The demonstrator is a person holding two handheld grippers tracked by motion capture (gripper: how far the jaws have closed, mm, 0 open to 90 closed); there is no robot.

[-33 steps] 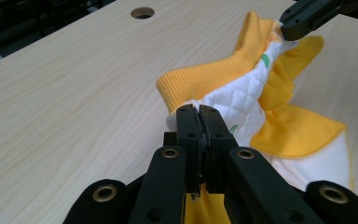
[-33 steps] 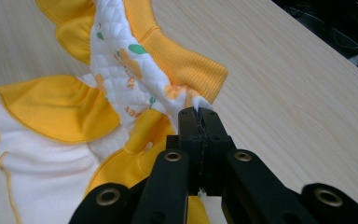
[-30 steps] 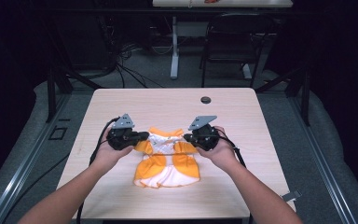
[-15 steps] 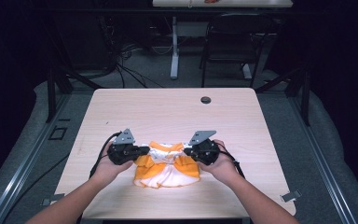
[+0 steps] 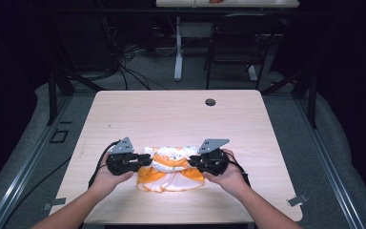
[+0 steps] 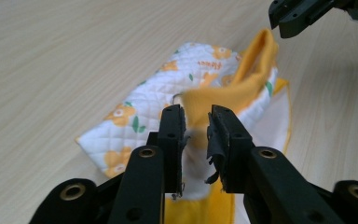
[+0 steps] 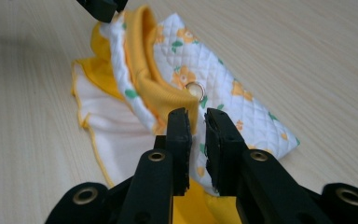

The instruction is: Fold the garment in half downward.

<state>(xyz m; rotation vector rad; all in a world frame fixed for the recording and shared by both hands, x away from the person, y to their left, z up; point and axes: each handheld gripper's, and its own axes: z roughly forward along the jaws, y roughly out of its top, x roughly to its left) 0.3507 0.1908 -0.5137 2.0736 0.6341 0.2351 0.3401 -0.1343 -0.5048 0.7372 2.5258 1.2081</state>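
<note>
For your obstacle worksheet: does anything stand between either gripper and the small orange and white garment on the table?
Nothing visible does. The left gripper and right gripper sit right at the garment, jaws parted after just opening, orange collar directly ahead.

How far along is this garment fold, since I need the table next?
Done: the floral garment lies on the table as a compact bundle, its quilted part turned over the orange skirt. In hand: the left gripper and right gripper have just been opening, with the orange neckband's ends between their jaws, not pinched. Left, probably: drawing clear and neatening the fold.
</note>
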